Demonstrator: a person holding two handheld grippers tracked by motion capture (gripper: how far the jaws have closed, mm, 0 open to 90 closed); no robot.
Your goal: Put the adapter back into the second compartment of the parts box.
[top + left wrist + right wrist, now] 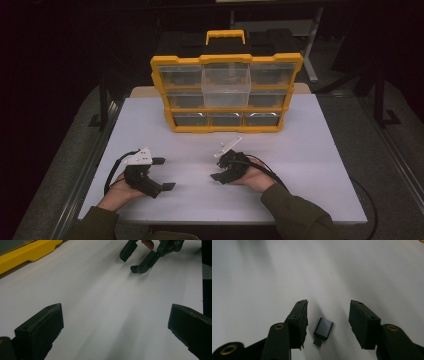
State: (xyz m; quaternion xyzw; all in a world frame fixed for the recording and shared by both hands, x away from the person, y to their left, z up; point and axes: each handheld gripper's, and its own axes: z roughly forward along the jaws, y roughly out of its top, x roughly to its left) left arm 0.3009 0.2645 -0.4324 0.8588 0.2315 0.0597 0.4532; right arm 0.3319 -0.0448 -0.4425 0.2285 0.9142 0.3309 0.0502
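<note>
White tabletop carries a small dark adapter at lower centre of the right gripper view, between the right gripper pads, untouched; its long axis runs along the spread jaws; left gripper gapes, farther off.

High view: fixed cam above person's side, looks fwd and down over whole tabletop to the yellow organizer at back. Left gripper view: low, skims across tabletop, catches right gripper farther off. Right gripper view: v. close, angled down at tabletop. All share the white surface.
</note>
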